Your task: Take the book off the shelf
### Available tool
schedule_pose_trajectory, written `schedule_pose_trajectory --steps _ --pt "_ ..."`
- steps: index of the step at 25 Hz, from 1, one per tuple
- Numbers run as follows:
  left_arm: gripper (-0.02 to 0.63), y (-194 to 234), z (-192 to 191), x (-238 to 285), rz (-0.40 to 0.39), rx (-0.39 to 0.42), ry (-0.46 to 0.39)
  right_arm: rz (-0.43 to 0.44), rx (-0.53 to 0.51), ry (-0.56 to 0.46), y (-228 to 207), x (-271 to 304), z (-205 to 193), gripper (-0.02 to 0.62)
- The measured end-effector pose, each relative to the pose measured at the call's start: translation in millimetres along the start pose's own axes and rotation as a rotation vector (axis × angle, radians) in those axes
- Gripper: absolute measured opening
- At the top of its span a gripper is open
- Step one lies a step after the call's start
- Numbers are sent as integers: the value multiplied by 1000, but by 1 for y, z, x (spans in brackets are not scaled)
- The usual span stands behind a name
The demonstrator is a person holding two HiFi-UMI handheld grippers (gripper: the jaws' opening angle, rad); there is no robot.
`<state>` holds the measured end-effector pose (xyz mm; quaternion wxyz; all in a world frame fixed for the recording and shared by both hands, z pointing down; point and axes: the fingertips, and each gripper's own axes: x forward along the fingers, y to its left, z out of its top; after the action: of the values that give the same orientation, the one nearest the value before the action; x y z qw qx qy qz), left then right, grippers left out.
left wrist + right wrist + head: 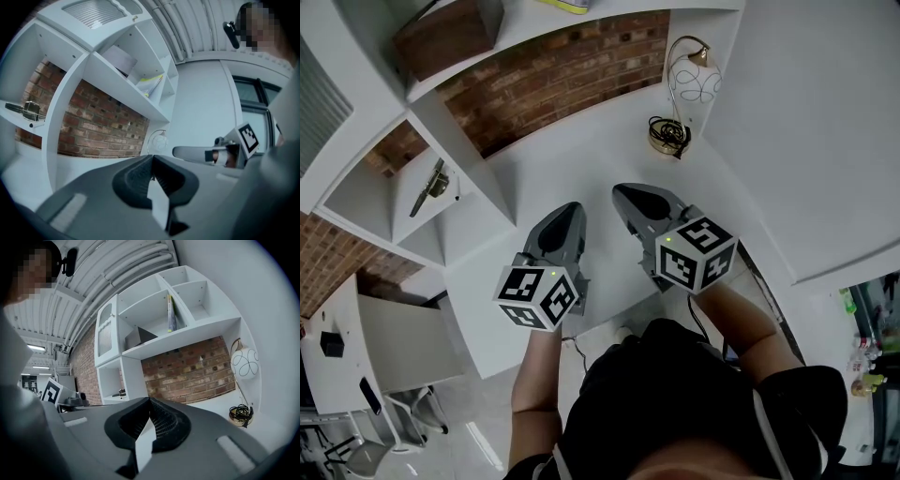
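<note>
Now — book (171,314) upright on shelf (197,332).

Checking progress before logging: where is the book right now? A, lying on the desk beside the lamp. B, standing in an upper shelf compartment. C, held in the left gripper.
B: the book stands upright in an upper compartment of the shelf, and the left gripper is shut on nothing.

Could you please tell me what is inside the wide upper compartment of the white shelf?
A thin book stands upright by the right divider; a dark box sits further left. The shelf's front edge hides their bases.
</note>
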<state>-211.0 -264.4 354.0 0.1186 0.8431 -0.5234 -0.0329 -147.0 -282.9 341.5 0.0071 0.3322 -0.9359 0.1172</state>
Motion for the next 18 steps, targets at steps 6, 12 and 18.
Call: schedule_pose_trajectory --steps 6,12,18 --pt "5 -6 13 14 2 24 -12 4 6 -53 -7 3 23 0" --pt "5 -15 34 36 7 60 -36 26 6 -112 -22 3 51 4" --pt "5 -22 57 62 17 93 -59 36 -18 -142 -42 9 79 13"
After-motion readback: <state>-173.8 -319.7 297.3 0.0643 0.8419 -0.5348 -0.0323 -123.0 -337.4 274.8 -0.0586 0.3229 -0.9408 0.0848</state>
